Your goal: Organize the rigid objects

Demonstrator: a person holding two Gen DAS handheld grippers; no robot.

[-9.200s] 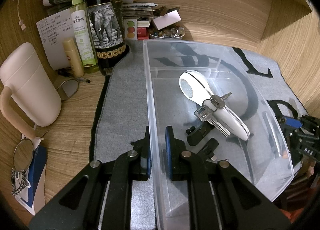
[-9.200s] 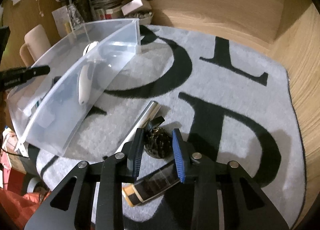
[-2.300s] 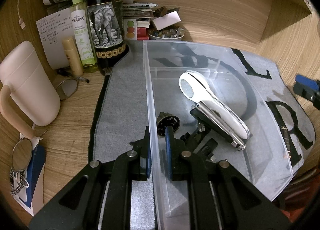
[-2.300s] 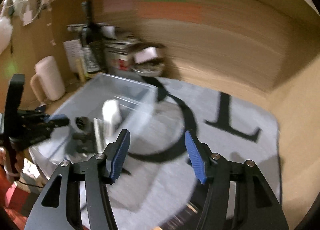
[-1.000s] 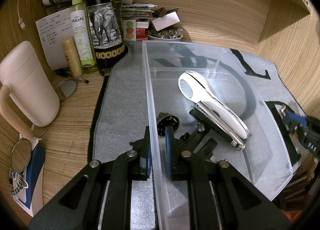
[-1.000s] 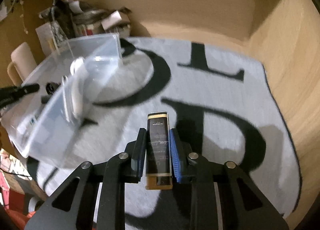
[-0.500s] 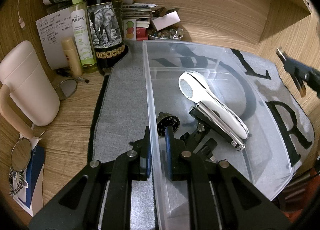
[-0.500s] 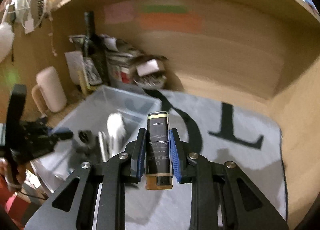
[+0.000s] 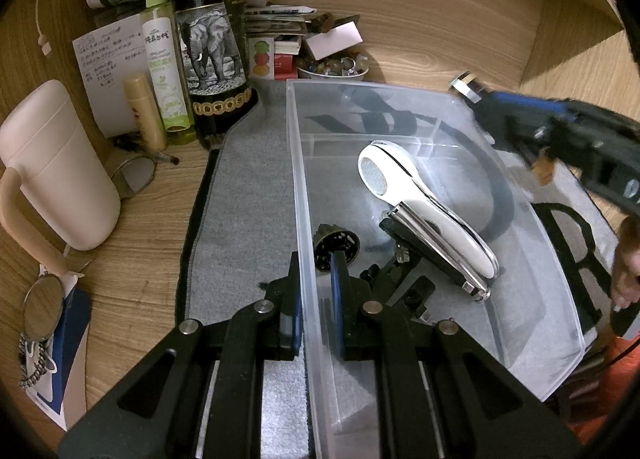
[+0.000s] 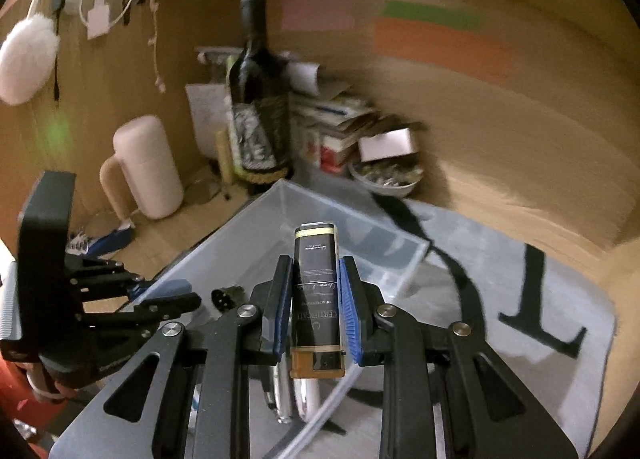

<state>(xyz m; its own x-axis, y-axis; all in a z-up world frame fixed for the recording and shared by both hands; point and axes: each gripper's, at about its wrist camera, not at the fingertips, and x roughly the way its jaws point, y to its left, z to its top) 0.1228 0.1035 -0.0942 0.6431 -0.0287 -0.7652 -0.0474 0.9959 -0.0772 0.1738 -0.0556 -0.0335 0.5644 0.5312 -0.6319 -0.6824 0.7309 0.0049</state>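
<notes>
The left gripper (image 9: 314, 291) pinches the near-left wall of the clear bin (image 9: 556, 343), unmoved since a second earlier. The right gripper (image 10: 314, 311), fingers pressed on the flat sides of the black-and-amber lighter (image 10: 316, 287), has carried it from low over the grey mat (image 10: 520, 299) to above the bin's far-right rim. The lighter looks light, rigid and smooth-cased, hence liable to slip; the mid-body grip across its broad faces seems the secure one.
</notes>
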